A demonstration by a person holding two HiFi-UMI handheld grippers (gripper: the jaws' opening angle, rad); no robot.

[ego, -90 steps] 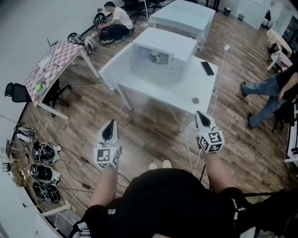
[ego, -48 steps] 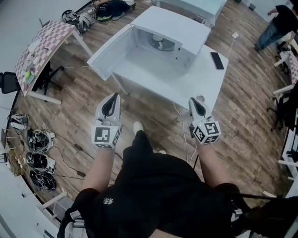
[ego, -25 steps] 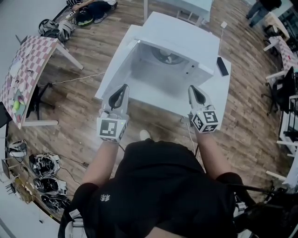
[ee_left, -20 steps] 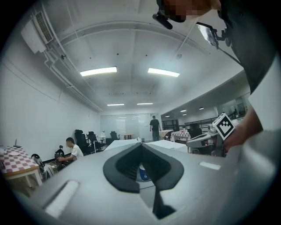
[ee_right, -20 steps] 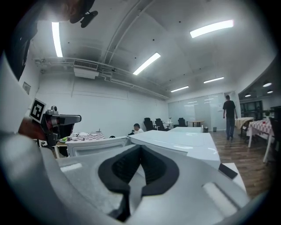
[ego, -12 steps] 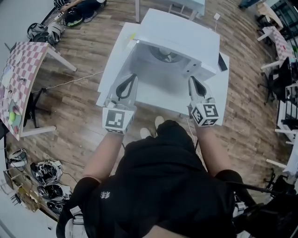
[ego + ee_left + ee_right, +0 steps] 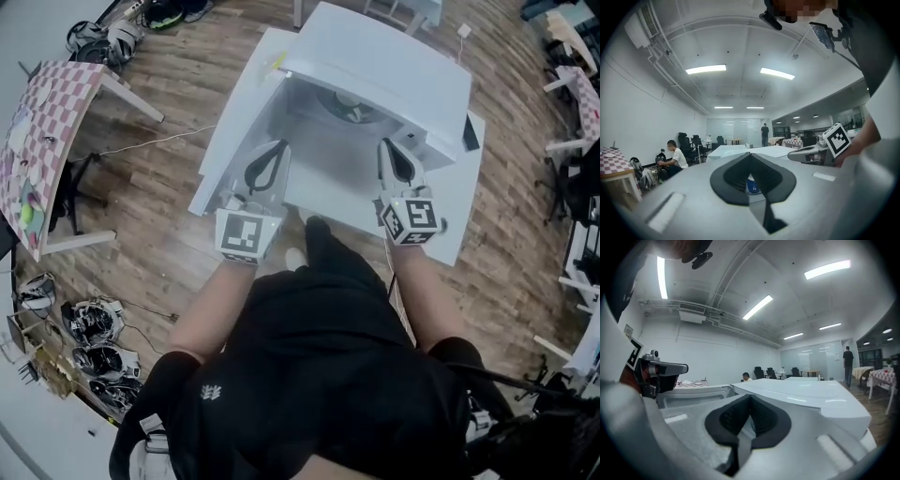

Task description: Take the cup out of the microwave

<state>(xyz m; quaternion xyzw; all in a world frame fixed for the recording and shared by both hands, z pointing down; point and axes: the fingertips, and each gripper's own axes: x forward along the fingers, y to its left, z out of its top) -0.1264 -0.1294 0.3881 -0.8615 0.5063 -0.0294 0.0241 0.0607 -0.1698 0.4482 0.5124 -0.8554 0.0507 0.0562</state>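
Note:
The white microwave point(image 7: 394, 52) stands on a white table point(image 7: 457, 220) with its door point(image 7: 239, 117) swung open to the left. Deep inside, the round turntable point(image 7: 352, 111) shows dimly. In the left gripper view a white cup point(image 7: 752, 186) with a blue mark is seen ahead through the gap behind the touching tips. My left gripper point(image 7: 278, 145) is shut and empty, at the left side of the oven's mouth beside the door. My right gripper point(image 7: 386, 142) is shut and empty at the mouth's right side, and it also shows in the left gripper view point(image 7: 801, 154).
A dark phone point(image 7: 469, 134) lies on the table right of the microwave. A pink checkered table point(image 7: 47, 122) stands far left, with helmets and gear point(image 7: 94, 337) on the wooden floor. A seated person point(image 7: 672, 159) and a standing person point(image 7: 764, 133) are in the room beyond.
Both grippers have moved forward, from over the table's near edge to the microwave's open mouth. The person has stepped closer, so the microwave sits nearer in view. Both stay shut.

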